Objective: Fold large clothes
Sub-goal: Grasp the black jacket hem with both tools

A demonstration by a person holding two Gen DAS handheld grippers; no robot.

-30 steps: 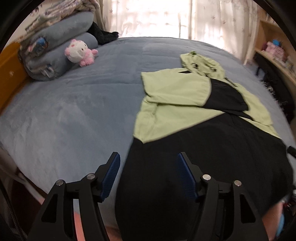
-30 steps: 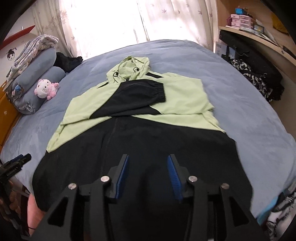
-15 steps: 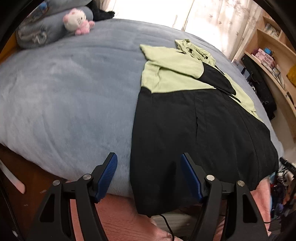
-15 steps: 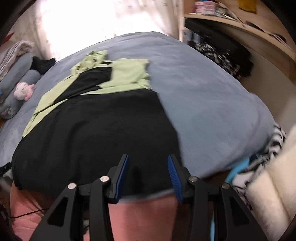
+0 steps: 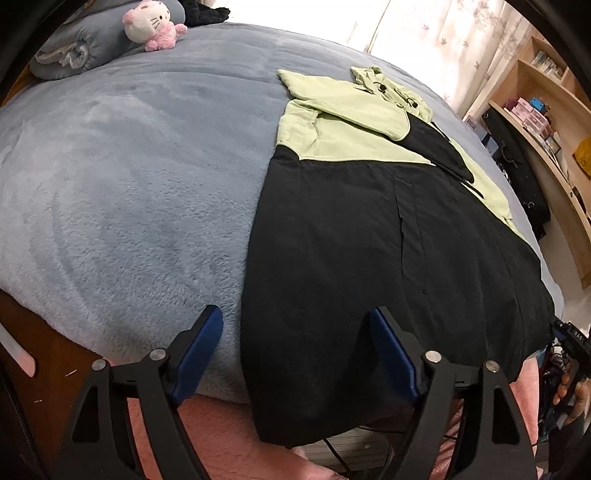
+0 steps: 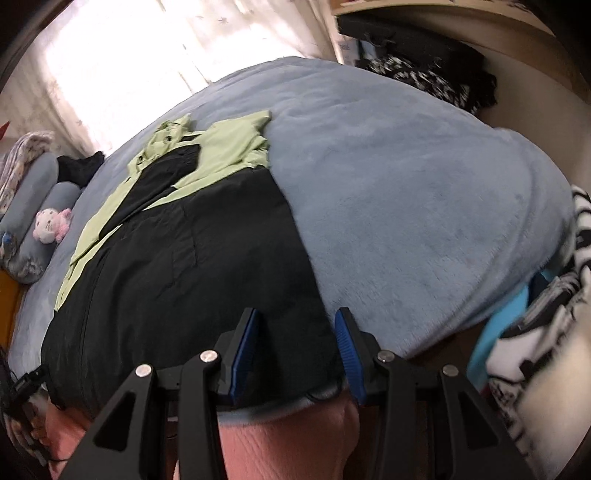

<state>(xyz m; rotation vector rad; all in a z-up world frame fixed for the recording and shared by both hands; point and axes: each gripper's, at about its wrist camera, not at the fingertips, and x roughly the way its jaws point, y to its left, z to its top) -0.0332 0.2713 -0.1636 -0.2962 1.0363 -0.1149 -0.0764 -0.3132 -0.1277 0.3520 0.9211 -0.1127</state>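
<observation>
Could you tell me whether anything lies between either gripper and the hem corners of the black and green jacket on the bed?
Nothing visible does. The left gripper, open and just widened, frames the jacket hem's left corner at the bed edge. The right gripper, open, frames the right corner. No fingers touch cloth.

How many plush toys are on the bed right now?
1: a pink and white plush toy by the rolled grey blankets at the bed's far end. Others may be hidden.

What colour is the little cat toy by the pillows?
White and pink. The toy shows best in the left wrist view.
</observation>
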